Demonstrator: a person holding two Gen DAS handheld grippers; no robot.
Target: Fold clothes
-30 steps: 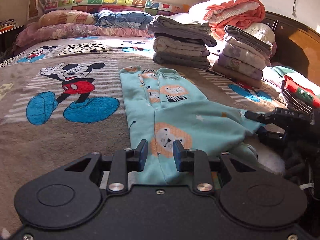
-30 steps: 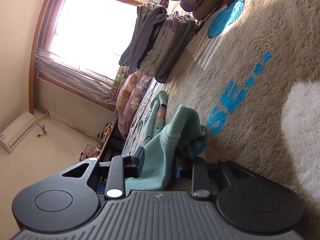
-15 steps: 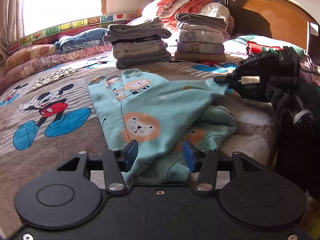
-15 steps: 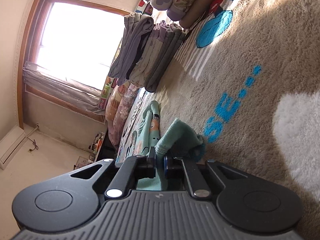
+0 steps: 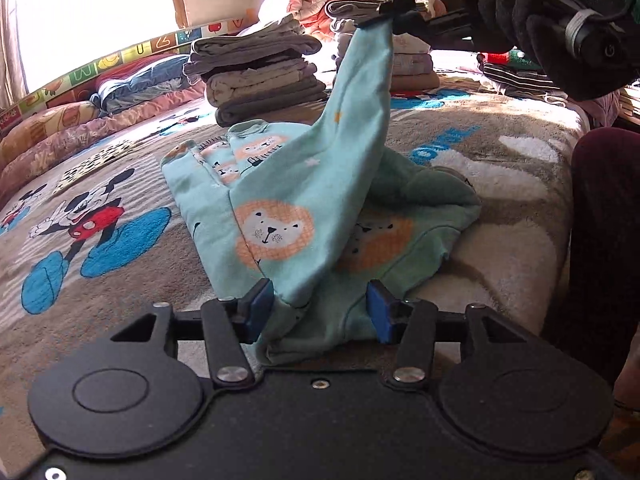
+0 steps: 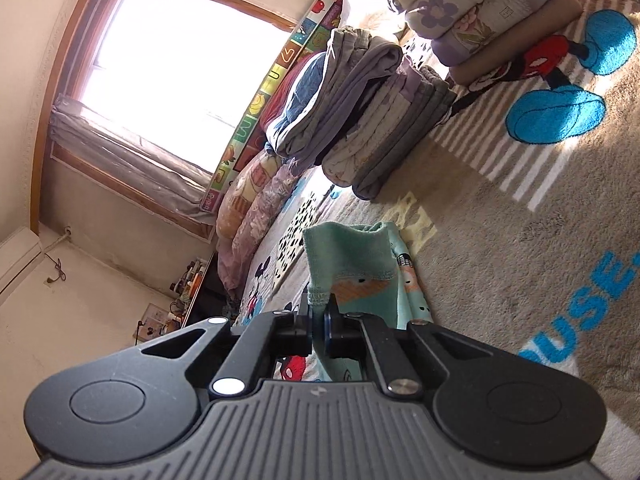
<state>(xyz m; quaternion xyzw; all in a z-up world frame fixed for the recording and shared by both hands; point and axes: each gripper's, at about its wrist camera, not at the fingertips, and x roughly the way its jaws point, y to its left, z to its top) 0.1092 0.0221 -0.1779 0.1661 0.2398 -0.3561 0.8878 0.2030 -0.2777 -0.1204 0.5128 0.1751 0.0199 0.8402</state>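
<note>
left claw (image 5: 318, 308) released, pads astride garment hem, lower centre | right claw (image 6: 317, 326) grasping teal lion-print garment (image 5: 320, 208), upper right | bed blanket (image 5: 120, 280) beneath

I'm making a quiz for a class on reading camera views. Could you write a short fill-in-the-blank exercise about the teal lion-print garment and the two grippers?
1. The right gripper is shut on the hem of the teal lion-print garment and holds it ____ the bed.
2. The left gripper has its jaws ____, with cloth lying between them.
3. The plush blanket under the garment shows a cartoon ____.
4. Behind the garment stands a stack of folded ____ clothes.

Missing words: above; open; mouse; grey
</note>
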